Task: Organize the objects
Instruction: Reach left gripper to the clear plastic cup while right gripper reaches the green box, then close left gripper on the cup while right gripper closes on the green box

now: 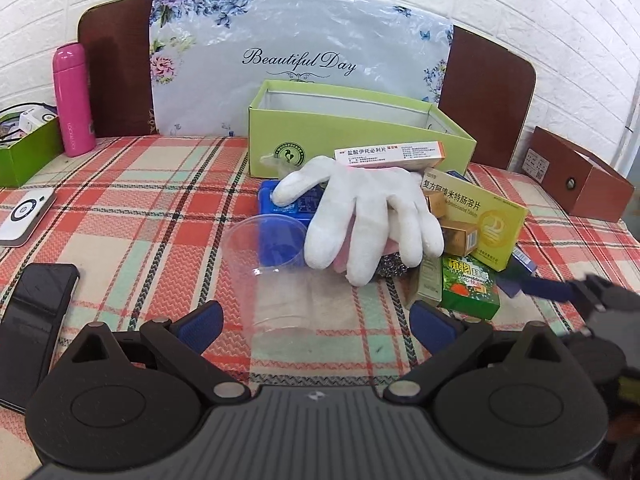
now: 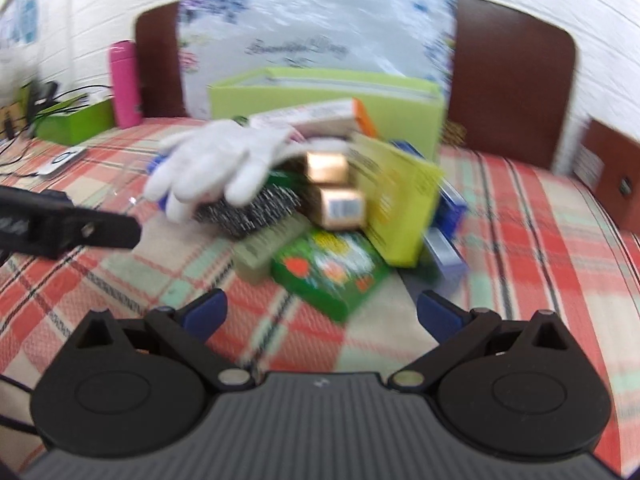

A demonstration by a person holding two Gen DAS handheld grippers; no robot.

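A pile of objects lies on the plaid tablecloth before an open light-green box (image 1: 360,136). A white glove (image 1: 360,216) drapes over a steel scourer (image 2: 248,208), gold boxes (image 2: 340,204) and a yellow medicine box (image 1: 476,216). A clear plastic cup (image 1: 272,276) lies on its side just ahead of my left gripper (image 1: 316,322), which is open and empty. A green carton (image 2: 332,272) lies just ahead of my right gripper (image 2: 322,312), also open and empty. The right wrist view is blurred.
A pink flask (image 1: 74,100) and a green tray (image 1: 24,148) stand at the far left. A white device (image 1: 24,216) and a black phone (image 1: 32,312) lie at the left. A brown box (image 1: 572,176) sits at the right. A headboard backs the table.
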